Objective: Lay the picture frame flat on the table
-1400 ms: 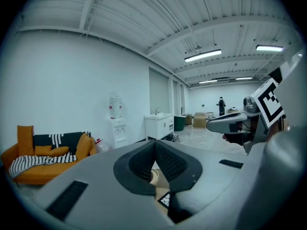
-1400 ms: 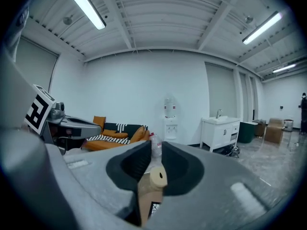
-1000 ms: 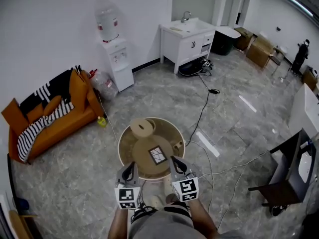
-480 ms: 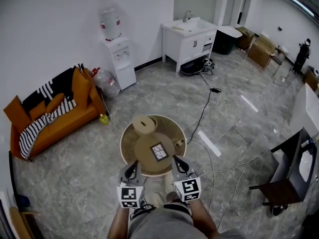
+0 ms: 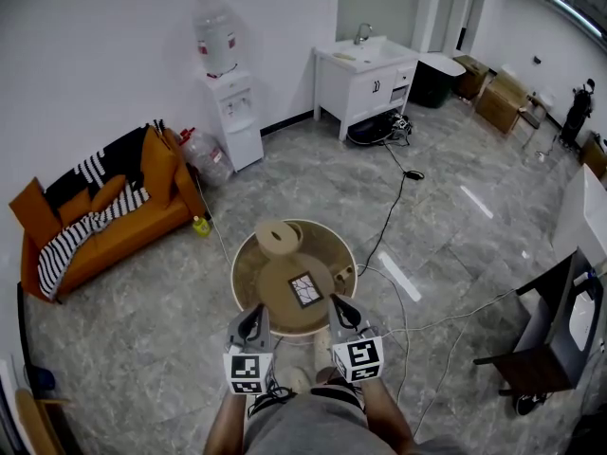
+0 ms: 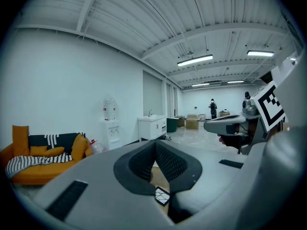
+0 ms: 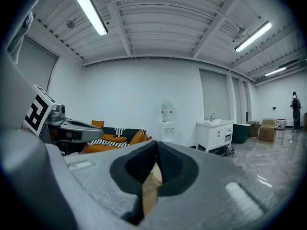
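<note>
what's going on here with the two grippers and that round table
A person stands at the round table with a gripper in each hand. The left gripper and right gripper are both shut and empty, held at its near edge. The picture frame appears to lie flat on it, untouched.

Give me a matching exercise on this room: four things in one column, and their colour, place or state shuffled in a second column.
Things:
1. sofa
2. frame
3. right gripper
4. sink cabinet

Descriptions:
A. white, against the wall
B. shut
C. orange, with a striped blanket on it
D. lying on the round table

Pairs: 1-C, 2-D, 3-B, 4-A
</note>
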`<state>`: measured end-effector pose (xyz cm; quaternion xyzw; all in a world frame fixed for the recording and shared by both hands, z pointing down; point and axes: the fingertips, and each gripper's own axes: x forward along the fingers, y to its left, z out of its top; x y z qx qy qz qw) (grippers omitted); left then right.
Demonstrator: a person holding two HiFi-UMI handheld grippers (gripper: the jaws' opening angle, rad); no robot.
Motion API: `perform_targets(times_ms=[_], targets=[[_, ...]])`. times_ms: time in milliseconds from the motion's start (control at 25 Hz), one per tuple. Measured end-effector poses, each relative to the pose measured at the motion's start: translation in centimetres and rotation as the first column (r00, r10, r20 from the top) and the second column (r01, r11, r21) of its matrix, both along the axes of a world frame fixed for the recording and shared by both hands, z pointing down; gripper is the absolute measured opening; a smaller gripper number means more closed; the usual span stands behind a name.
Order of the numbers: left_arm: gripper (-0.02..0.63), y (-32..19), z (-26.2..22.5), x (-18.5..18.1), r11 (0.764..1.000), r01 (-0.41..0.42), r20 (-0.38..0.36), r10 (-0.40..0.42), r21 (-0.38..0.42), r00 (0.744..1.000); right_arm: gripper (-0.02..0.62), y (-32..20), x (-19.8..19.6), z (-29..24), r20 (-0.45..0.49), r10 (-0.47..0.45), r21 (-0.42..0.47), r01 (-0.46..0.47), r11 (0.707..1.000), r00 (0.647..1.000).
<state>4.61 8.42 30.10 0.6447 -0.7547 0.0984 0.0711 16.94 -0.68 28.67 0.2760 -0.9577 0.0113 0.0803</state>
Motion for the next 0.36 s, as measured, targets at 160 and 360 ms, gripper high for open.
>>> perform_targets(times_ms=[160,360], targets=[[0.017,-0.19,0.25,-0.03,1.000,-0.005,-0.003,0.005,0.000,1.000,-0.002,-0.24,-0.01,0.12,-0.002,0.003,0.004,-0.003,1.000,1.000],[0.017,-0.55,0.57,-0.15,1.000,-0.007,0.000,0.007,-0.001,1.000,-0.002,-0.71,0.03,0.35,-0.006,0.008,0.006,-0.008,1.000,1.000]])
